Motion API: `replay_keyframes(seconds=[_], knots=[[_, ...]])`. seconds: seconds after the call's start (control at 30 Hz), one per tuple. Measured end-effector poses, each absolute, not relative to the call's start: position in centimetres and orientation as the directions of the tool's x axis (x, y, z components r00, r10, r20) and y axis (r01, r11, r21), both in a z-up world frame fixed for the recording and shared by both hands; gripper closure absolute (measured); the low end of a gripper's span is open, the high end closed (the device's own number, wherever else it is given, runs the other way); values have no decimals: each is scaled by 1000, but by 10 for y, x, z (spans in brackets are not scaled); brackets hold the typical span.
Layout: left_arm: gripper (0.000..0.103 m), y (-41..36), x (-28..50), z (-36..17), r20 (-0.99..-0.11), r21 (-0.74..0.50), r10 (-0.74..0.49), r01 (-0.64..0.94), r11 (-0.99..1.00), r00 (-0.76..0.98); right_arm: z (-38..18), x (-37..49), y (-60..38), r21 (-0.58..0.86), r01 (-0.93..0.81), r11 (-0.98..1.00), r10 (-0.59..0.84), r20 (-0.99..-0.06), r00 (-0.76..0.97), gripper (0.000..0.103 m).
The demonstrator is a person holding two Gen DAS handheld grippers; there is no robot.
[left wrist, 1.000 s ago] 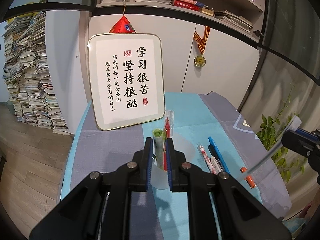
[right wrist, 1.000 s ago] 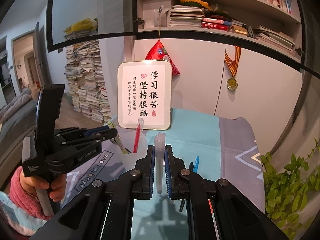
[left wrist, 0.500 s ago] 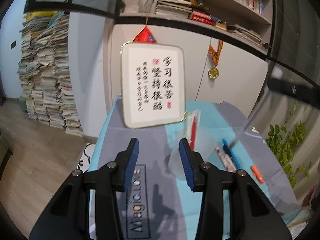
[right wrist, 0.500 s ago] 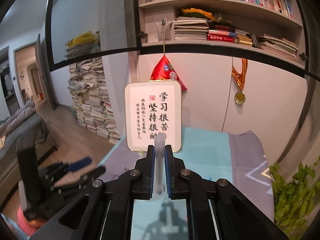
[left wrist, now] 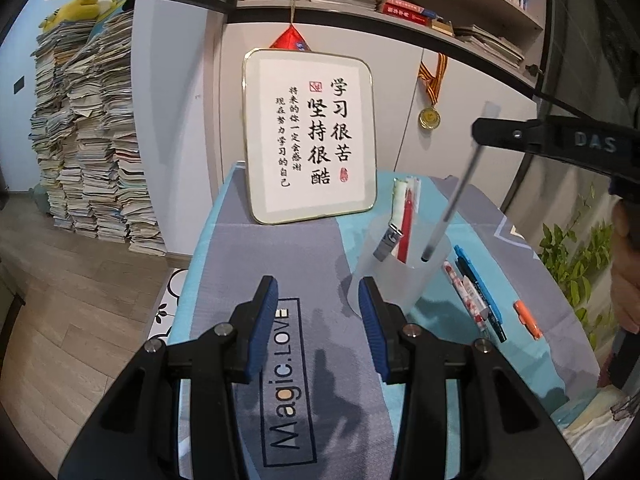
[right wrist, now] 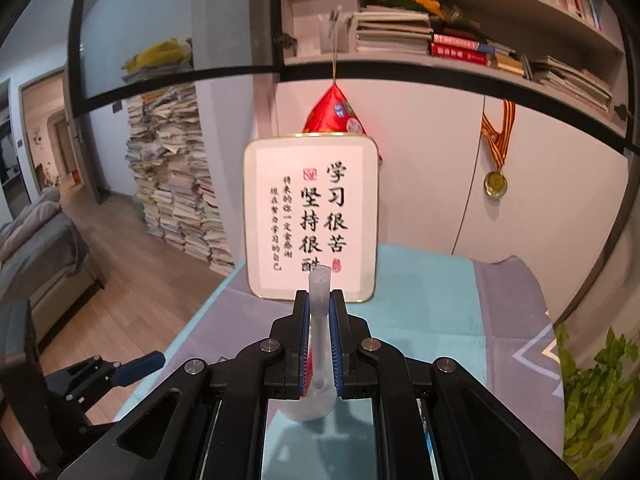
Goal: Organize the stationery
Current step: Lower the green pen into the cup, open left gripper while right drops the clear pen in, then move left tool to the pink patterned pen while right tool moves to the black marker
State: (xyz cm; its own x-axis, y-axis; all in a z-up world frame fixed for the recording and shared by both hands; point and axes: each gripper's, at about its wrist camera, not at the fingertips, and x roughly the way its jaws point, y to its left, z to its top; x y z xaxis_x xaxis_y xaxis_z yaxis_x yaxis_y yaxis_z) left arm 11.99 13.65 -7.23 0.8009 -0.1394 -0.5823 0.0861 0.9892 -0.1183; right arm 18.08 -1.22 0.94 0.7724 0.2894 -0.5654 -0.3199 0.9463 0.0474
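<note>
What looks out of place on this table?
Several pens and an orange marker lie loose on the cloth beside the frosted cup, not in it. Nothing looks spilled or broken; the right gripper holds a clear pen over the cup.

Even, soft indoor light; faint shadows on the tablecloth. Strong fisheye bending with dark vignetted corners. Right-side edges slightly blurred.

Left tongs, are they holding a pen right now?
No, the left tongs stand open with only the grey cloth between the pads; the cup is beside them.
</note>
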Motion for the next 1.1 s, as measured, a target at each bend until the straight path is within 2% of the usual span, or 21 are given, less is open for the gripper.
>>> replay_keyframes(seconds=[0.5,0.67,0.83,1.1], knots=[[63,127,123,-79,-612,-105,-151,109,988,777,-27,207,-14,140,-320,937,325,-685,652,93],[63,123,120,-76,-610,-98,-151,114,989,778,-23,205,-20,170,-319,932,346,-678,649,93],[63,113,115,-71,-604,-88,-159,134,987,781,-8,192,-32,186,-312,932,357,-631,688,93],[63,85,105,-70,-607,-74,-209,208,975,767,-3,173,-72,190,-239,952,306,-618,724,92]])
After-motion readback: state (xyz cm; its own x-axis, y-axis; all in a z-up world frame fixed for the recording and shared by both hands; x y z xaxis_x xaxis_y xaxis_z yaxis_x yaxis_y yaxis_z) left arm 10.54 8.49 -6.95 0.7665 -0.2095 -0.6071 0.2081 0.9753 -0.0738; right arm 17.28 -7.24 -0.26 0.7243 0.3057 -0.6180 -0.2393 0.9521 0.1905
